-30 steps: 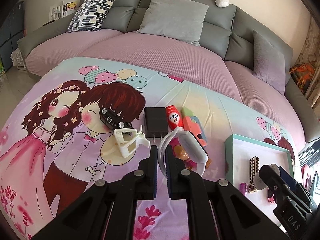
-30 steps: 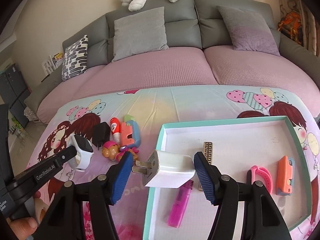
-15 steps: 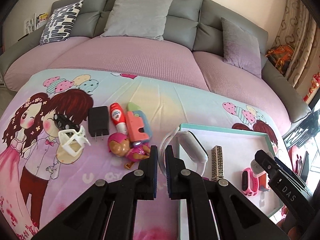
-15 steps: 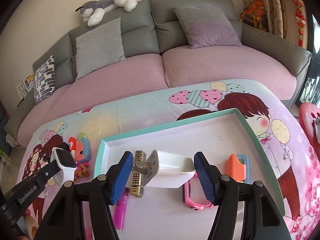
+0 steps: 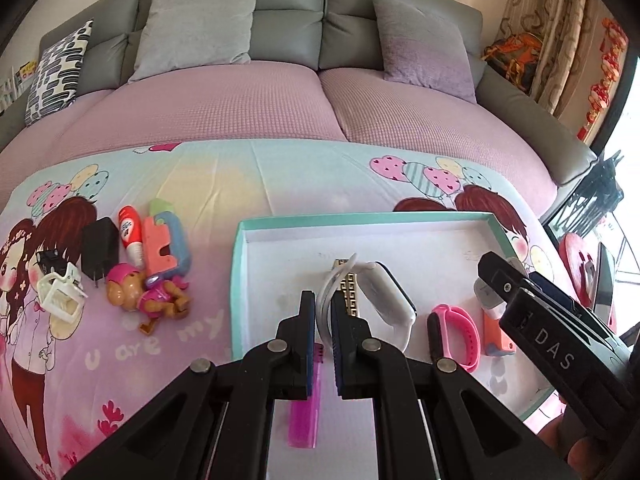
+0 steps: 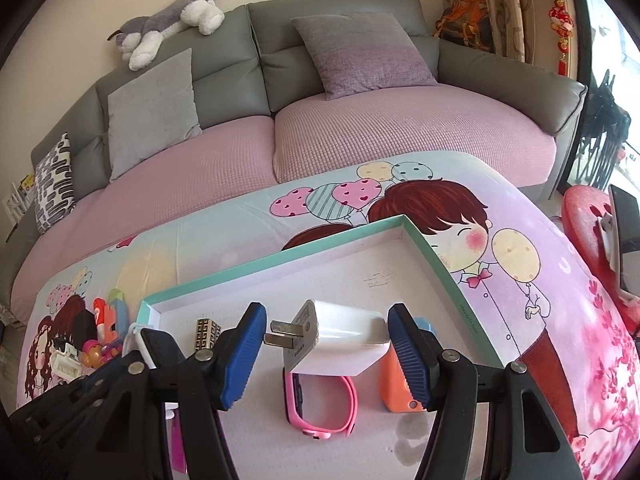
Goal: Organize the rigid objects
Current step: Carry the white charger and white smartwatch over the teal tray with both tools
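The left gripper (image 5: 323,308) is pinching shut on the thin white strap of a smartwatch (image 5: 386,300), whose dark face is pointing up and to the right, its long axis running away from the camera and rightward over the tray (image 5: 360,222). The right gripper (image 6: 324,344) is standing about half open, its blue pads pressing the two sides of a white charger (image 6: 340,336); the charger's two metal prongs are pointing left toward the left pad, so its long axis is lying across the jaws. Both held things are hanging above the white floor of the teal-rimmed tray. Beneath them in the tray are lying a gold patterned block (image 5: 347,292), a pink band (image 6: 320,404), an orange piece (image 6: 394,384) and a magenta lighter (image 5: 306,408). Left of the tray, on the cartoon-print cloth (image 5: 280,184), are resting a toy pup (image 5: 140,294), a black charger (image 5: 100,250), a red-and-white tube (image 5: 131,234), an orange-and-blue toy (image 5: 166,240) and a white clip (image 5: 62,292). A sofa (image 6: 240,152) with grey cushions is standing behind. Compared with a second ago, both grippers have travelled rightward: the watch was then over the loose toys outside the tray, and the charger was near the tray's left edge; both grips are unchanged.
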### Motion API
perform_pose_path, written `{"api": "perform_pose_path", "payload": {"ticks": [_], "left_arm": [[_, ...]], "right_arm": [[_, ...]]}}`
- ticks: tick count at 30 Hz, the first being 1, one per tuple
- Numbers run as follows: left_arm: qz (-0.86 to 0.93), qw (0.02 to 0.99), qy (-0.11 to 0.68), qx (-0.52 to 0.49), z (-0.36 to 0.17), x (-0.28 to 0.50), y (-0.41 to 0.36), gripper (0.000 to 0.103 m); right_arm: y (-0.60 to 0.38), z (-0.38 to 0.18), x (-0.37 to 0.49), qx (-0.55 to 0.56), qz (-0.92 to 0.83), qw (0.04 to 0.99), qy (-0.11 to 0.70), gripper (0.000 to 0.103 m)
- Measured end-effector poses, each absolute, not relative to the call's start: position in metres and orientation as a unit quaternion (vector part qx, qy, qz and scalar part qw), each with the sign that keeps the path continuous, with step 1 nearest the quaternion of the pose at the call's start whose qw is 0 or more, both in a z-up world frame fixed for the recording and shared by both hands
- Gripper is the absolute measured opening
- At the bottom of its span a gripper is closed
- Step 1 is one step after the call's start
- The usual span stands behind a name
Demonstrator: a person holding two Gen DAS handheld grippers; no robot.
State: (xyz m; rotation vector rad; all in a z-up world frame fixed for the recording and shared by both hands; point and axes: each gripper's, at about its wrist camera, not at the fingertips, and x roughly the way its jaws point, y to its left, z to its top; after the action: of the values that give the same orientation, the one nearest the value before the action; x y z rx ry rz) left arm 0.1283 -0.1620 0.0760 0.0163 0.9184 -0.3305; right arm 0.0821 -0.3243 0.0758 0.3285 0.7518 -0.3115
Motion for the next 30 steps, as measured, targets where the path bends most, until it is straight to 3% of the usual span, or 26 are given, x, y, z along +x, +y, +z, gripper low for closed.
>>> {"api": "perform_pose_path", "payload": {"ticks": [30], "left_arm": [[-0.156,0.865,0.474,0.057,0.044,0.14,-0.214,0.008]], "right_arm": [[-0.346,0.063,0.078,0.174,-0.172,0.892,0.381,0.066]]}}
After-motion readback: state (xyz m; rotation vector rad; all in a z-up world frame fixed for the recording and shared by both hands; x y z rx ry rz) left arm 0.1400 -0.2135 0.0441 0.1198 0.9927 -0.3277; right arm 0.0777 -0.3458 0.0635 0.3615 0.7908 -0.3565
